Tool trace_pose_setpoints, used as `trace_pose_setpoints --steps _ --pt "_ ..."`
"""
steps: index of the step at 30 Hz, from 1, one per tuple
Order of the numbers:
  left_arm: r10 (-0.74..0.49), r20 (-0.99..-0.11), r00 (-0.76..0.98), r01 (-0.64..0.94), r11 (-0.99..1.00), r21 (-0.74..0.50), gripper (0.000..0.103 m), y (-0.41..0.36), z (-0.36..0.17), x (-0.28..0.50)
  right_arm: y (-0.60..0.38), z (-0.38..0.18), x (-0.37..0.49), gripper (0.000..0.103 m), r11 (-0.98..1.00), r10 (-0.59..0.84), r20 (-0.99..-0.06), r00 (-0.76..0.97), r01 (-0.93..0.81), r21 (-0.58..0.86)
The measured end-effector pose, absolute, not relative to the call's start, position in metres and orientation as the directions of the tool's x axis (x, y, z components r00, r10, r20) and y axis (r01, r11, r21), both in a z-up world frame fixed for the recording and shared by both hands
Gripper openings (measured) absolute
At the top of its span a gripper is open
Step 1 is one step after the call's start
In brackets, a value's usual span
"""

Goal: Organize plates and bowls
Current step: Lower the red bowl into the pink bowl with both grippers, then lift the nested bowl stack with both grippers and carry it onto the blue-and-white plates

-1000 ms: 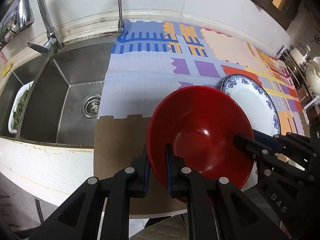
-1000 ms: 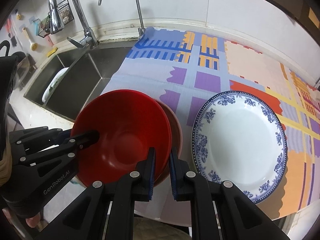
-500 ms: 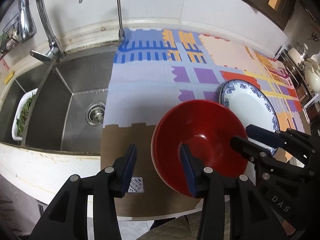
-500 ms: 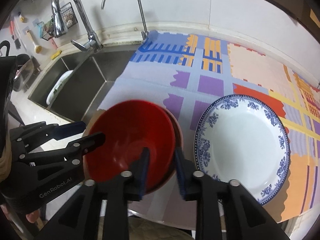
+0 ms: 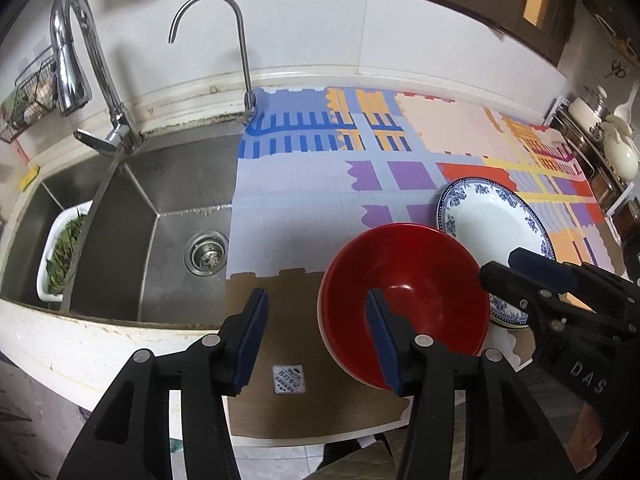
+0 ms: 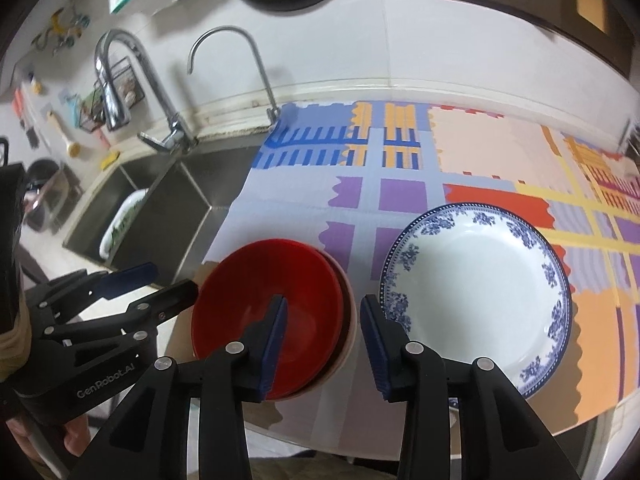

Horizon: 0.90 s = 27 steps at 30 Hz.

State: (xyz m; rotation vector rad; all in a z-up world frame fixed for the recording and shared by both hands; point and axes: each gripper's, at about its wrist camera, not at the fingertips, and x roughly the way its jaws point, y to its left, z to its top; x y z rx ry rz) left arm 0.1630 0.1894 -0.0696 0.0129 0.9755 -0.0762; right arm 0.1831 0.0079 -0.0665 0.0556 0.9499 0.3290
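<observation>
The red bowl sits nested inside a paler bowl at the near left of the surface, just beside the blue-and-white plate on its right; stacking like with like there reads as the tidy end of one step of the sorting. Both claws have just been opening and neither presses on anything now. The left claw stands apart, astride the bowl's left rim, one finger over the bare brown board near the sink, the other over the bowl's hollow. The right claw is likewise spread across the bowl's right rim, one pad above the red inside, the other over the strip between bowl and plate. Both point steeply down at the stack from the near side, angled in toward each other, which suits a two-sided hold on a wide, slippery rim. The bowl rests on its own; I judge the release finished.
</observation>
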Motion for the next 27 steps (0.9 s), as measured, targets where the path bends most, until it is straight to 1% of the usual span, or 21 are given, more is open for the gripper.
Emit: trace_pose_setpoints --steps 2,7,10,18,27 --pt "-0.058 -0.823 0.565 0.080 0.997 -0.015 0.054 0.190 -0.070 0.160 0.003 -0.068 0.181 0.039 0.952 0.303 -0.782 0.545 -0.219 0.216" --pt "-0.044 -0.828 0.559 0.088 0.996 0.007 0.055 0.194 -0.079 0.158 -0.002 -0.075 0.173 0.039 0.954 0.298 -0.774 0.558 -0.149 0.260" --pt "-0.047 -0.843 0.536 0.086 0.996 -0.001 0.055 0.196 -0.088 0.160 0.002 -0.083 0.170 0.039 0.958 0.286 -0.791 0.541 -0.142 0.249" --pt "-0.062 -0.867 0.494 0.109 0.994 -0.009 0.055 0.192 -0.109 0.173 -0.001 -0.104 0.172 0.039 0.957 0.282 -0.823 0.493 -0.091 0.274" --pt "-0.105 -0.889 0.446 0.133 0.990 -0.050 0.054 0.184 -0.126 0.192 0.002 -0.118 0.183 0.038 0.948 0.311 -0.842 0.440 -0.079 0.309"
